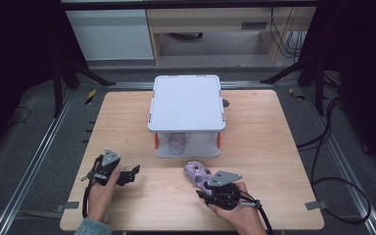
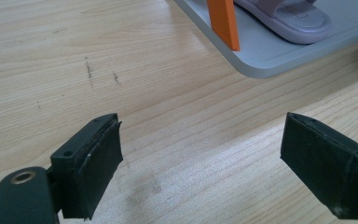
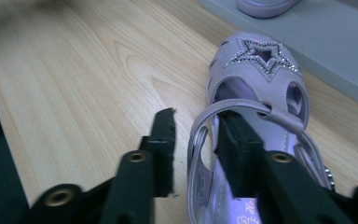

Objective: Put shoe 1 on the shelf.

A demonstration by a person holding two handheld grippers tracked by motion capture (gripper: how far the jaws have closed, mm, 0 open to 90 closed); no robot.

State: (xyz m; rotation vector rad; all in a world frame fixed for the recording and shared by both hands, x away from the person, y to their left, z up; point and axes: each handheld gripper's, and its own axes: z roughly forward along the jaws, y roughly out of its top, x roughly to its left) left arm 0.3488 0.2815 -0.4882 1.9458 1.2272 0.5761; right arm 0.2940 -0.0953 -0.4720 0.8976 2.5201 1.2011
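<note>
Two lilac sandals: one (image 1: 197, 173) on the table (image 1: 274, 147) in front of the rack (image 1: 186, 103), one (image 1: 177, 142) on its lower shelf. Right gripper (image 3: 193, 140): jaws partly open, straddling the near sandal's heel strap, pads not pressing. Left gripper (image 2: 200, 158): wide open, nothing between the jaws, over bare wood.
</note>
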